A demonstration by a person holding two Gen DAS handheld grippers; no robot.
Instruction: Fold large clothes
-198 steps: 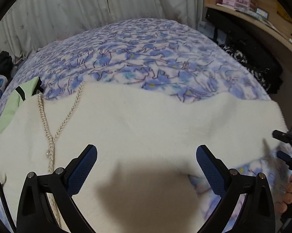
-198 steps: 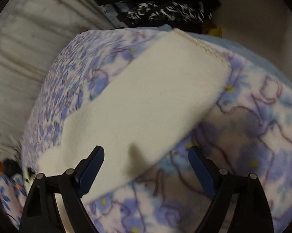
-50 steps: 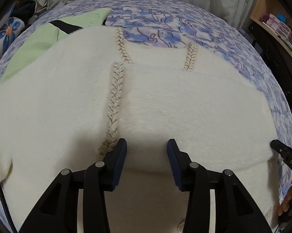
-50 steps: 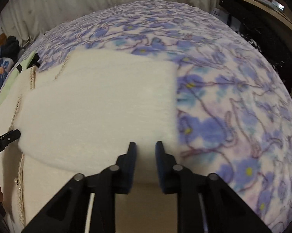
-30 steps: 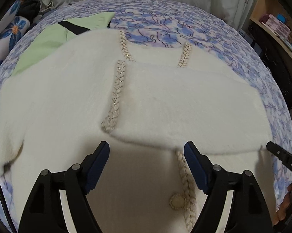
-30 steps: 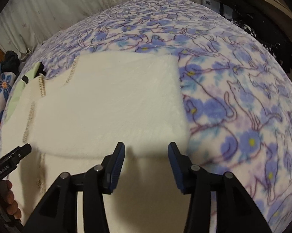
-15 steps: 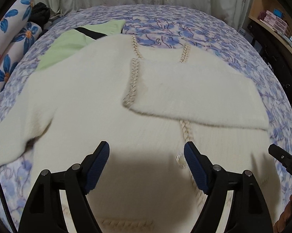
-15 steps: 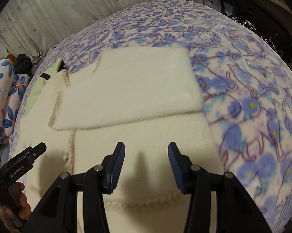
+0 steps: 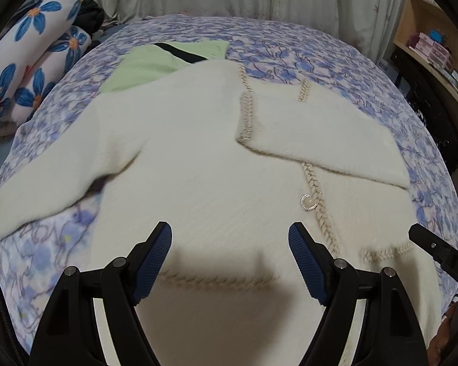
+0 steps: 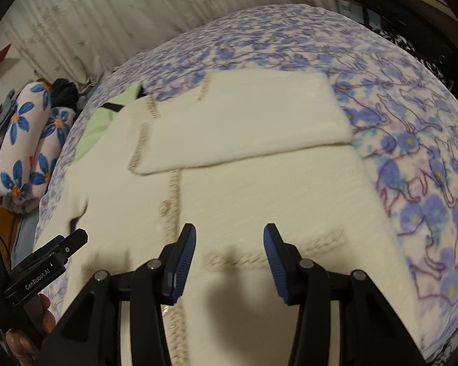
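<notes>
A large cream fuzzy cardigan (image 9: 198,158) with braided trim and a round button (image 9: 308,202) lies flat on the bed. Its right sleeve (image 9: 326,134) is folded across the chest; the left sleeve (image 9: 58,180) lies stretched out to the left. In the right wrist view the cardigan (image 10: 259,201) shows with the folded sleeve (image 10: 244,122) on top. My left gripper (image 9: 230,244) is open and empty above the hem. My right gripper (image 10: 229,244) is open and empty above the hem's right part.
A light green garment (image 9: 155,61) lies under the cardigan's far left shoulder. Floral pillows (image 9: 30,61) sit at the bed's left edge. The blue floral blanket (image 10: 427,183) covers the bed. Shelves and dark items (image 9: 433,70) stand to the right.
Both grippers opened, let go of the folded right sleeve and drew back toward the hem. The sleeve now lies across the chest.
</notes>
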